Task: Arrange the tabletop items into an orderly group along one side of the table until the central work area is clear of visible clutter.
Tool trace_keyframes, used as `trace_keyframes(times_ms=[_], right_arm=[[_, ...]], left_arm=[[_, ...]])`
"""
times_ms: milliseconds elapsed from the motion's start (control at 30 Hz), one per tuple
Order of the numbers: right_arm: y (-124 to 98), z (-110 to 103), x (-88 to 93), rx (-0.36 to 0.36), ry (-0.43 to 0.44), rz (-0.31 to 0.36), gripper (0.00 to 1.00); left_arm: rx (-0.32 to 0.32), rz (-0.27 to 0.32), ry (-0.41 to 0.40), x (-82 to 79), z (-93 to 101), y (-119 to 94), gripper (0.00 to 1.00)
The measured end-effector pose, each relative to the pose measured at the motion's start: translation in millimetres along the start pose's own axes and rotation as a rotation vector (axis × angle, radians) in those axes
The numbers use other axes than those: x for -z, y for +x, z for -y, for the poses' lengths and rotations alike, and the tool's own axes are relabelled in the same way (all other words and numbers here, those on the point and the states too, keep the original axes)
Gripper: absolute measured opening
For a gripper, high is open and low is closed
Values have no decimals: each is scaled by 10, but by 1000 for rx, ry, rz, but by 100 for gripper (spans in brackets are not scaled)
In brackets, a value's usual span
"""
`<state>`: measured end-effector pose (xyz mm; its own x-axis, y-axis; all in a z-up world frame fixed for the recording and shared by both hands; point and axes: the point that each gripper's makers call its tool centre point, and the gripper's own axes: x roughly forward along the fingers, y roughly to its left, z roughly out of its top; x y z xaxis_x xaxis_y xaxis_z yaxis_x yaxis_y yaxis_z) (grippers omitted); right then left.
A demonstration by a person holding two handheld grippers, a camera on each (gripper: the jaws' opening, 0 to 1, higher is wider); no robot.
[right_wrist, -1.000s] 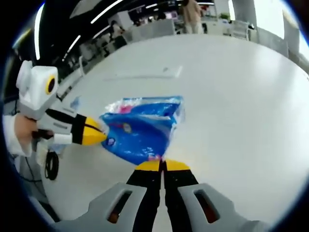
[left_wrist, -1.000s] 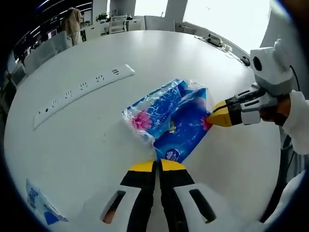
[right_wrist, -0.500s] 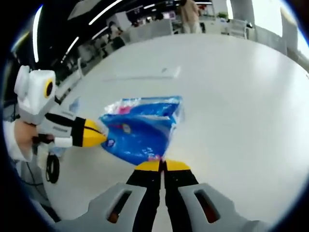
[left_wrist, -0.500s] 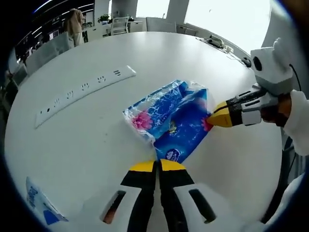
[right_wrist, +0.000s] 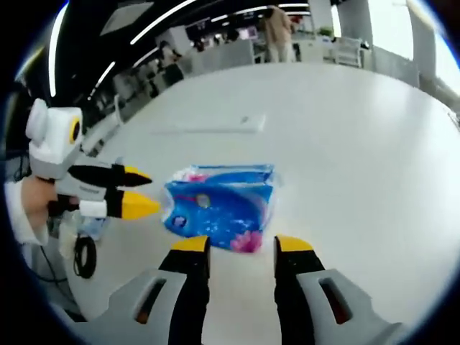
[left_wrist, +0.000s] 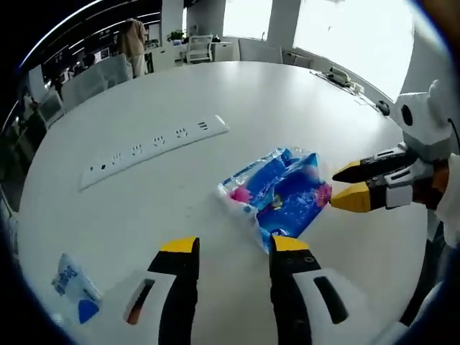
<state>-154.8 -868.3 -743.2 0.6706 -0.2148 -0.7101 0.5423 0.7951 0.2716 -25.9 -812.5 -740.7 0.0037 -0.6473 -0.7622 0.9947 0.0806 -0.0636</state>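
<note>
- A large round white table takes up most of the room nearby.
- Far off, bright windows wash out the right side in the left gripper view.
- White chairs stand beyond the table's far edge.
- Strip lights run across a dark ceiling.
- A person stands in the far office area.

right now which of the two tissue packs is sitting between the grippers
The big blue flowered tissue pack, lying between the open left gripper and right gripper; the small pack lies far off near the table edge.
</note>
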Motion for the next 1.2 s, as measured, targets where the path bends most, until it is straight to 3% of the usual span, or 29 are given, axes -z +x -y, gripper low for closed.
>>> trace_keyframes(times_ms=[167, 433, 600, 800, 967, 1200], right_arm=[[-234, -180, 116, -19, 28, 33, 33], [-490, -357, 290, -43, 91, 61, 34], [-602, -401, 298, -46, 123, 81, 36], [-714, -487, 328, -47, 145, 108, 36], [-729, -547, 406, -62, 177, 104, 36], [-747, -573, 447, -62, 195, 97, 37]], left_arm=[[-7, 64, -62, -45, 2, -195, 43], [18, 128, -71, 35, 111, -454, 58], [46, 155, -55, 86, 181, -603, 61], [62, 170, 19, 189, 209, -775, 61], [96, 217, -12, 156, 224, -857, 67], [95, 208, -35, 184, 194, -871, 64]])
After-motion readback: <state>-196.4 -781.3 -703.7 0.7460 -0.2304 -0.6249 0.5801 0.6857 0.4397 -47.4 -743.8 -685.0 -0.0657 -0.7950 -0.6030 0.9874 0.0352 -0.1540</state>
